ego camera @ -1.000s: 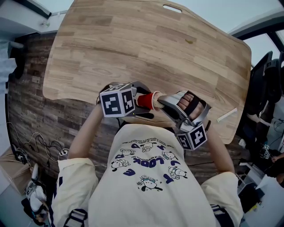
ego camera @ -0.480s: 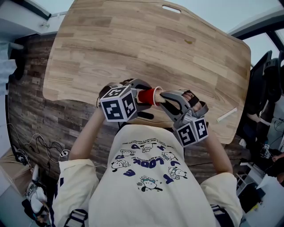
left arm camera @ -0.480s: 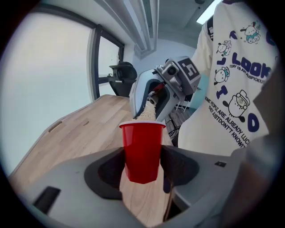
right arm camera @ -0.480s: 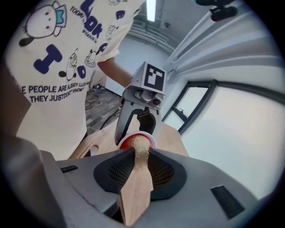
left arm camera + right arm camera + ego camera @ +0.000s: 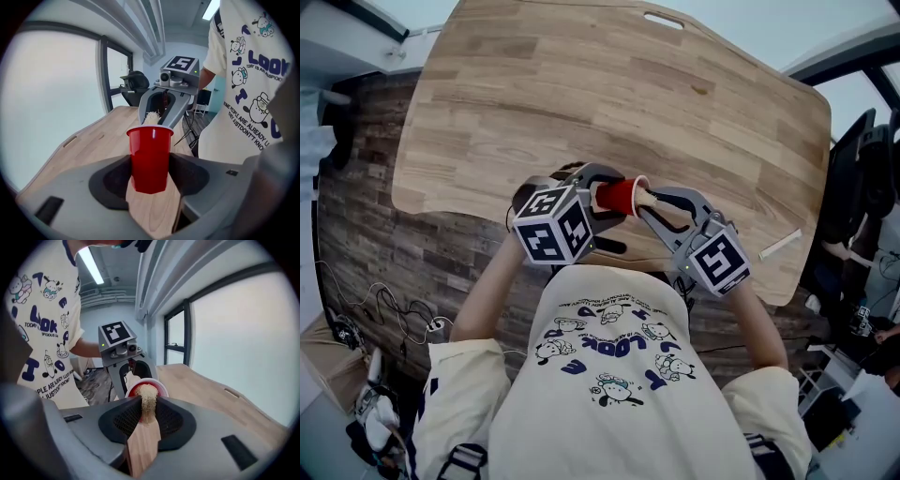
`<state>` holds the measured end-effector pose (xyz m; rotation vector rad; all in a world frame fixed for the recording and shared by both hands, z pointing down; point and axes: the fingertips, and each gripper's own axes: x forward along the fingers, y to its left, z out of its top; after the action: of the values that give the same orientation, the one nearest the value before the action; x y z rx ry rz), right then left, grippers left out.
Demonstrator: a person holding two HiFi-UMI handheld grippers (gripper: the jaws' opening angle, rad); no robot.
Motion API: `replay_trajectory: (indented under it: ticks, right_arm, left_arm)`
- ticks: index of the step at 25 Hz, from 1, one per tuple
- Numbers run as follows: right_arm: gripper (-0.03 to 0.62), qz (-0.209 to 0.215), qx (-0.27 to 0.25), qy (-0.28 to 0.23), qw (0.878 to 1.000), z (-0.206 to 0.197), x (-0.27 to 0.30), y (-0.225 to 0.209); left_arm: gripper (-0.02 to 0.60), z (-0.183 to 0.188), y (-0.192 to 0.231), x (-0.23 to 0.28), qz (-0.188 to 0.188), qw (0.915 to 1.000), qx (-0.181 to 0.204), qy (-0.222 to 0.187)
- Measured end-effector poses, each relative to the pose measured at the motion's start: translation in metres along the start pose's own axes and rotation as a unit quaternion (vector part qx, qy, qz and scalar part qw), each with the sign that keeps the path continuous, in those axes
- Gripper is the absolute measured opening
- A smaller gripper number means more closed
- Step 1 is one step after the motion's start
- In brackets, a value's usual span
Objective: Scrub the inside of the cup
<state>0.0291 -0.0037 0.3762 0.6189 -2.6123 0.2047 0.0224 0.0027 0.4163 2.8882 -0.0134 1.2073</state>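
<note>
Jaws of the left gripper [image 5: 150, 167] pinch a smooth, glossy red cup [image 5: 150, 145] by its tapered sides, holding it above the near edge of the pale wood-grain desk [image 5: 581, 84]. The right gripper [image 5: 149, 412] has its jaws clamped on a coarse, tan, fibrous scrubber [image 5: 148, 401], whose shaggy tip meets the cup's white-rimmed mouth.

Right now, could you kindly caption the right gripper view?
Right gripper holds a fibrous brush at the mouth of the red cup clamped by the left gripper.
</note>
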Motion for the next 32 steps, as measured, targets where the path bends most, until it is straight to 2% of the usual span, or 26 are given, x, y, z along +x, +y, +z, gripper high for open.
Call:
replay_trajectory:
  ticks: [5, 9, 12, 15, 22, 27, 32]
  right_arm:
    - [0.084, 0.011, 0.109, -0.023, 0.994, -0.002, 0.001, -0.008]
    - [0.083, 0.023, 0.225, -0.067, 0.972, 0.002, -0.002, -0.017]
    - [0.081, 0.024, 0.281, -0.097, 0.954, 0.006, -0.006, -0.024]
    - [0.080, 0.021, 0.295, -0.109, 0.949, 0.008, -0.007, -0.027]
    - [0.080, 0.016, 0.289, -0.108, 0.951, 0.012, -0.008, -0.028]
    - [0.078, 0.009, 0.273, -0.104, 0.956, 0.014, -0.010, -0.028]
    - [0.078, 0.003, 0.283, -0.113, 0.952, 0.015, -0.016, -0.032]
  left_arm:
    - [0.272, -0.001, 0.005, -0.001, 0.030, 0.9993, 0.022, -0.002]
    - [0.273, 0.003, 0.009, -0.002, 0.054, 0.9982, 0.022, -0.016]
    - [0.273, 0.008, 0.013, -0.005, 0.069, 0.9970, 0.021, -0.029]
    - [0.273, 0.010, 0.017, -0.007, 0.085, 0.9954, 0.030, -0.031]
    - [0.273, 0.013, 0.019, -0.011, 0.107, 0.9918, 0.058, -0.040]
    - [0.273, 0.013, 0.020, -0.012, 0.111, 0.9913, 0.058, -0.042]
    - [0.272, 0.010, 0.022, -0.015, 0.112, 0.9917, 0.046, -0.044]
